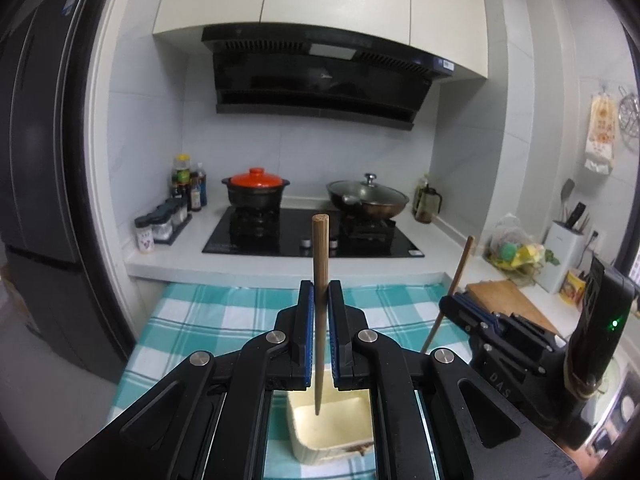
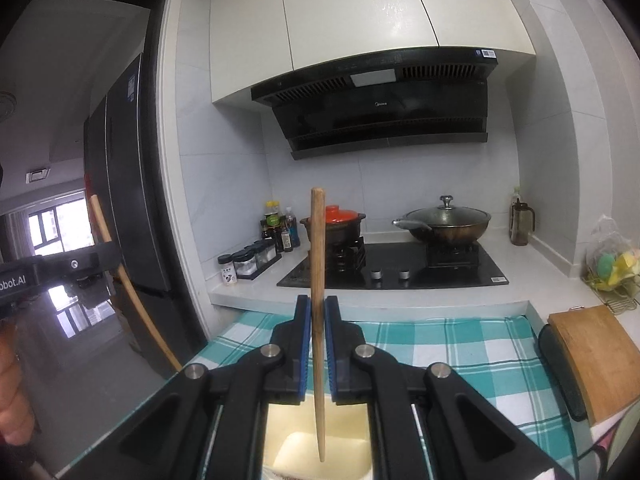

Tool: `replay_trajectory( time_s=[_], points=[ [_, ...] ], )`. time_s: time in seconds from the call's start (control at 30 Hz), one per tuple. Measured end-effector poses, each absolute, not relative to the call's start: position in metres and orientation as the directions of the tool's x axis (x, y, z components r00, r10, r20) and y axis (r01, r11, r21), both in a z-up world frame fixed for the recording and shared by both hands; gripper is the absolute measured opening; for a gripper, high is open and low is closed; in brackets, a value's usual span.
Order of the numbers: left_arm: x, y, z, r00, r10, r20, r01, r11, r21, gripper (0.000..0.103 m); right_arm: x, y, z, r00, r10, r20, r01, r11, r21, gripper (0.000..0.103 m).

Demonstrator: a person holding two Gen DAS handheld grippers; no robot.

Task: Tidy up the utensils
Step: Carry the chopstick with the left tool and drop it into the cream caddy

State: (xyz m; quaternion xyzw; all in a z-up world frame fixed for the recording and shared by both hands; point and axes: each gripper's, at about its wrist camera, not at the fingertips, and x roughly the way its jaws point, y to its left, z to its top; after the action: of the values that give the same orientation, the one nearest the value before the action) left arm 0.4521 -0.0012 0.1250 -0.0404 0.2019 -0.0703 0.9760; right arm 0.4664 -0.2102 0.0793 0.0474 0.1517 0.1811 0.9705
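Observation:
My left gripper is shut on a wooden chopstick, which stands upright between the blue pads. Its thin end hangs over a cream container on the checked cloth. My right gripper is shut on a second wooden chopstick, also upright, with its tip over the cream container. In the left wrist view the right gripper shows at the right with its chopstick slanting. In the right wrist view the left gripper shows at the left with its chopstick, and a hand is below it.
A teal checked cloth covers the table. Behind it a counter carries a black hob, an orange-lidded pot, a lidded wok and spice jars. A wooden cutting board lies at the right, and a dark fridge stands at the left.

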Motion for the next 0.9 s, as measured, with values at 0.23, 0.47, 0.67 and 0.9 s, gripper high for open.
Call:
replay_trajectory(
  time_s=[0.23,0.47,0.67,0.9],
  points=[
    [0.513,-0.006,0.053,0.849,-0.137,-0.510,0.073,0.987,-0.143,0.005,0.512,-0.194,0.017,0.839,0.367,-0.402,-0.346,0.930,0.126,0.007],
    [0.534,-0.016,0.003,0.797,-0.113,-0.594,0.044,0.991,-0.129,0.005,0.537,-0.198,-0.035,0.761,0.356,-0.542,-0.320,0.933,0.164,0.007],
    [0.536,-0.030,-0.010,0.772,-0.101,-0.627,0.054,0.994,-0.094,0.006,0.544,-0.205,-0.052,0.730,0.349,-0.587,-0.281,0.937,0.207,0.008],
    [0.494,-0.015,0.014,0.793,-0.105,-0.600,0.065,0.994,-0.088,0.071,0.526,-0.222,-0.034,0.749,0.309,-0.586,-0.217,0.950,0.224,0.033]
  ],
)
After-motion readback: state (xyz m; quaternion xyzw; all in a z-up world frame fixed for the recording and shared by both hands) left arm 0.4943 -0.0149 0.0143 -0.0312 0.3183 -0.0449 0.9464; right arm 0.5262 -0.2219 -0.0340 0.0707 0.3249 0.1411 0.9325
